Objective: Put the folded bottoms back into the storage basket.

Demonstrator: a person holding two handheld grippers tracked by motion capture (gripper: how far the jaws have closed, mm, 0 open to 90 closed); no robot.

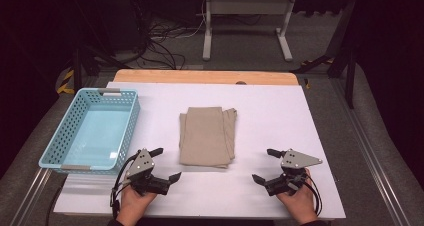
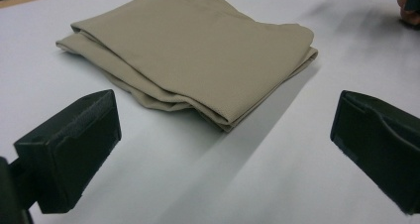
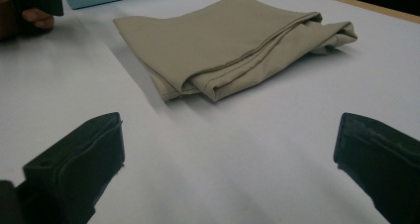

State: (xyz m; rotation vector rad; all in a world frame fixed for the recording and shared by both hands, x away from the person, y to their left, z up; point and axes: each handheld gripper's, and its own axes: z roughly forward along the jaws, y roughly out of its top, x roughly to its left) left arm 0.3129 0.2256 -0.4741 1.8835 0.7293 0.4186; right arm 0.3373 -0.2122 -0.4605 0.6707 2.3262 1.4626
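Folded khaki cloth (image 1: 207, 136) is lying mid-table, right of the blue basket (image 1: 92, 128). Left gripper (image 1: 162, 164) and right gripper (image 1: 267, 166) are resting near it, jaws spread, pinching nothing. Best pinching all layers at the near corners, lifting evenly.

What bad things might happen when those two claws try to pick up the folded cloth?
1. The cloth is folded in several loose layers, so a hand-held gripper might pinch only the top layer and the fold could fall open.
2. The left hand-held gripper and right hand-held gripper stand open on either side of it; uneven lifting could let it sag and unfold.
3. The basket looks light; a dragged cloth might catch its rim and shove it.
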